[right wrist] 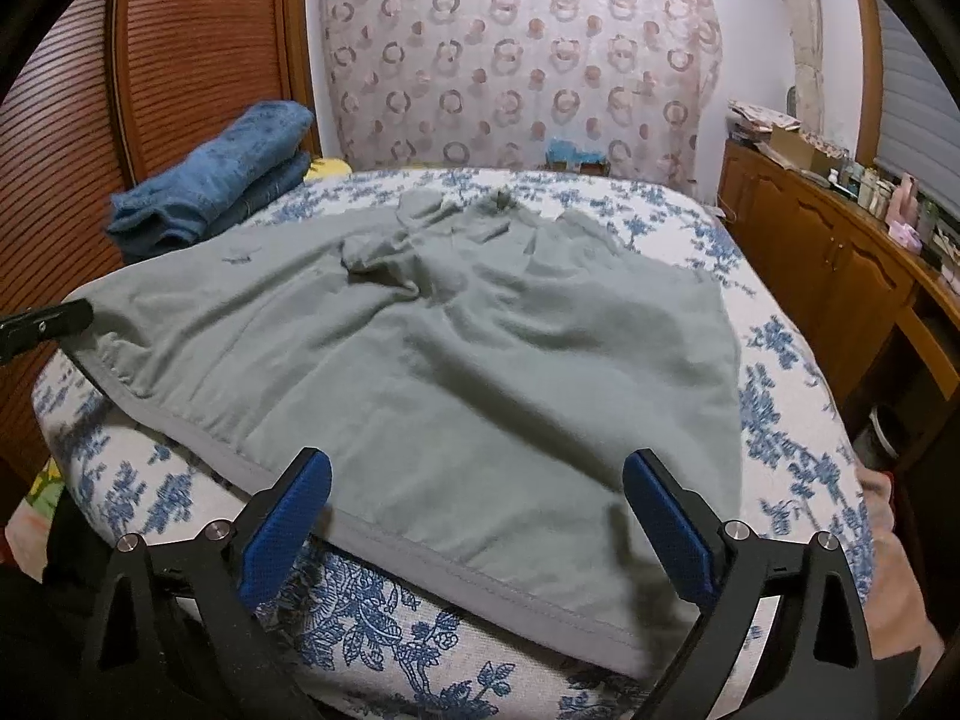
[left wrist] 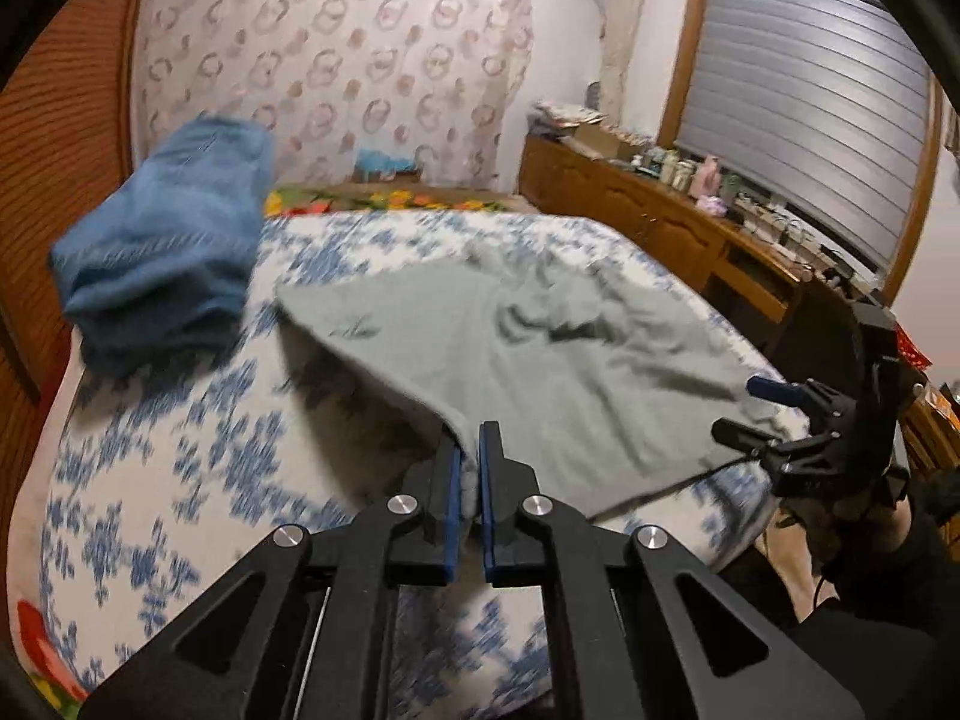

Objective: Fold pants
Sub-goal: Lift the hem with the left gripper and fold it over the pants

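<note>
Grey-green pants (left wrist: 540, 348) lie spread on a bed with a blue-and-white floral cover (left wrist: 180, 450); they also fill the right wrist view (right wrist: 450, 360). My left gripper (left wrist: 470, 450) is shut on a near corner of the pants' waistband and lifts that edge off the bed. My right gripper (right wrist: 477, 480) is open, its blue pads either side of the near hem, just above the cloth. It shows in the left wrist view at the right (left wrist: 750, 414), open at the pants' other corner. The left gripper's fingertip (right wrist: 60, 315) shows at the left edge.
A stack of folded blue jeans (left wrist: 162, 252) sits at the bed's far left (right wrist: 216, 180). A wooden sideboard (left wrist: 660, 210) with bottles and clutter runs along the right, under a shuttered window. A patterned curtain (right wrist: 510, 60) hangs behind the bed.
</note>
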A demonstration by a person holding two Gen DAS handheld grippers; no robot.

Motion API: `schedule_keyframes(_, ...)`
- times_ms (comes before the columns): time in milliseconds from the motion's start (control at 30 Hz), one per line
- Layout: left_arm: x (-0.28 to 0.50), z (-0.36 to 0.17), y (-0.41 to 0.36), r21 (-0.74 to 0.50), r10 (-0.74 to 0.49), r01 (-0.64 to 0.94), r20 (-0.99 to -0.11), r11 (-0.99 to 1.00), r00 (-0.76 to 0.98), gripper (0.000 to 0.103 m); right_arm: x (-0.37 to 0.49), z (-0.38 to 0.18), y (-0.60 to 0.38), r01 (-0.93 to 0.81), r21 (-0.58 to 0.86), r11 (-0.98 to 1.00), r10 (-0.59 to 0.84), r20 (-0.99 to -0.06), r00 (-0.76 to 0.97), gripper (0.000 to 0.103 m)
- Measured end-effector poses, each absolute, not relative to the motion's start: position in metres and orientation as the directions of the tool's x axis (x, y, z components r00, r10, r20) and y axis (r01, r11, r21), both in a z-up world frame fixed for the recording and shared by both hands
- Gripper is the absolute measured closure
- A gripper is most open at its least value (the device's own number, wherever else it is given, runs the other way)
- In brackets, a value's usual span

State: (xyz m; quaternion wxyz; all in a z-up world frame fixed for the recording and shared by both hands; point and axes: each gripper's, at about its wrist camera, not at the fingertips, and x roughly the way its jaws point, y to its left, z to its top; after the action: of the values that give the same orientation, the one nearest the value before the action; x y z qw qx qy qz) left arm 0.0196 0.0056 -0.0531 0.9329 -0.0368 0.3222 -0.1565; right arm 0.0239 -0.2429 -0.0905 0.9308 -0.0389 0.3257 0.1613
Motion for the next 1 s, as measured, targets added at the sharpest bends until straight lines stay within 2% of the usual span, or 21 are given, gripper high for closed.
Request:
schedule_keyframes(200,0.037,-0.036,-0.017,-0.160,-0.362,0.332,-0.567,0.929,0.740,0.097,0.018,-0.087,-0.251,-0.317,0.032,0.948,0.271,-0.606,0.748,0.010)
schedule_keyframes(567,0.064,-0.011,-0.068,-0.146,-0.444,0.442,-0.550,0.885,0.707,0.097,0.014,-0.090,-0.261,-0.296,0.041,0.954,0.260,-0.603,0.754,0.026)
schedule_keyframes(1000,0.080,0.009,-0.123,-0.130,-0.518,0.543,-0.542,0.830,0.662,0.097,0.007,-0.085,-0.277,-0.253,0.061,0.966,0.239,-0.585,0.775,0.027)
